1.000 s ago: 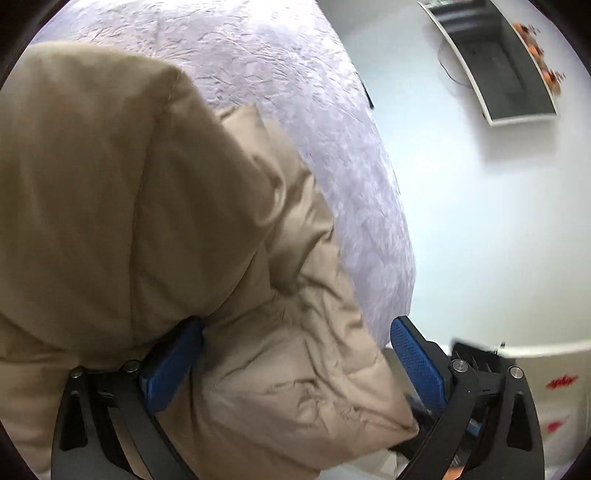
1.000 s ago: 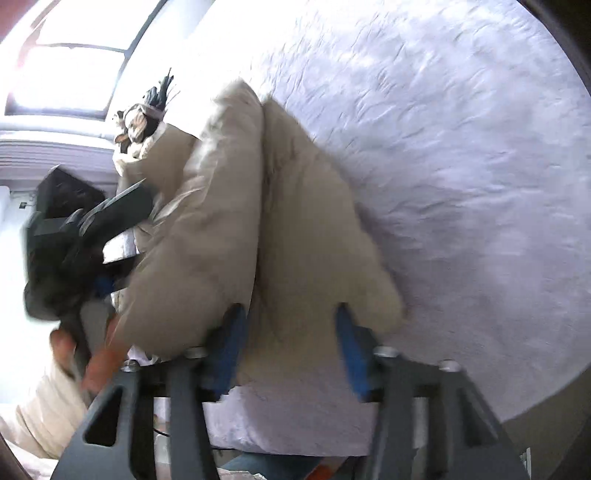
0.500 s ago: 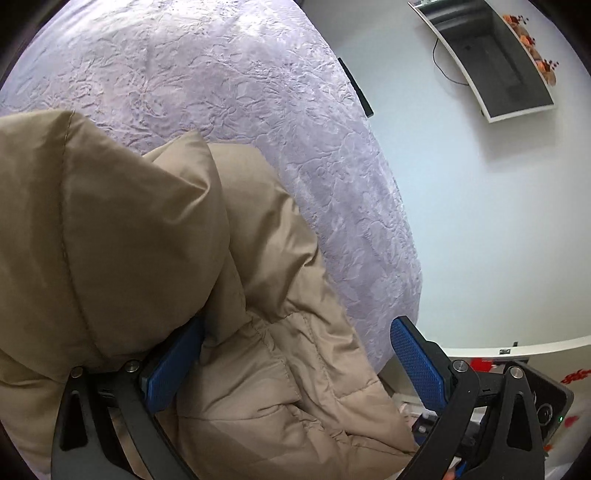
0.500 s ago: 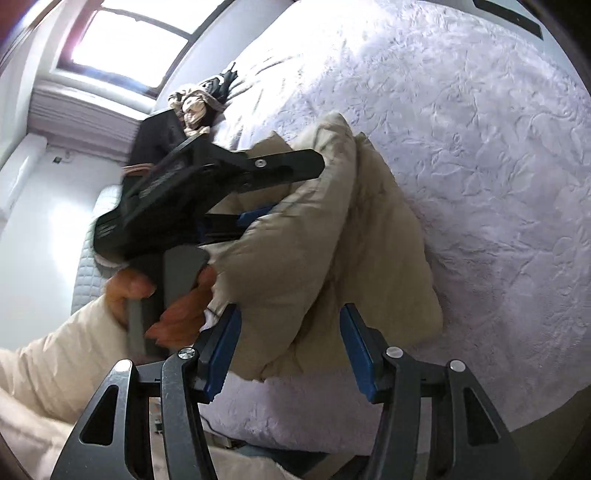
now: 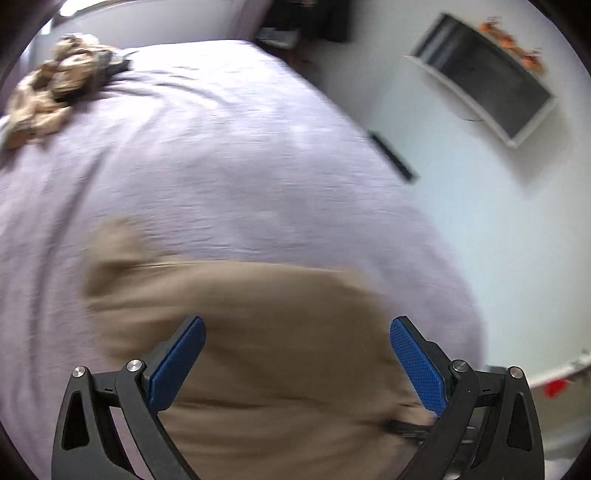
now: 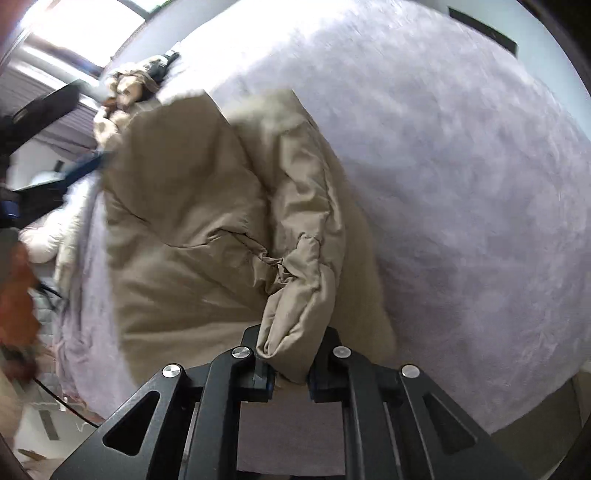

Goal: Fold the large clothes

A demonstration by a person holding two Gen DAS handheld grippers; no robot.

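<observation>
1. coat (image 6: 192, 229) heaped on the bed (image 6: 461, 184), near its edge.
2. right gripper (image 6: 290, 369) clenched on a coat fold.
3. left gripper (image 5: 297, 354) spread wide above the coat, holding nothing.

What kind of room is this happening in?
Most likely a bedroom. A wide bed with a lilac cover fills both views, a tan puffy jacket lies on it with more clothes heaped at the far end, and a window glows behind.

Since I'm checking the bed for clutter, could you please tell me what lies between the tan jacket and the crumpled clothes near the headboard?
Only bare lavender bedspread lies between the tan jacket and the crumpled clothes, as the blurred left wrist view shows.
</observation>
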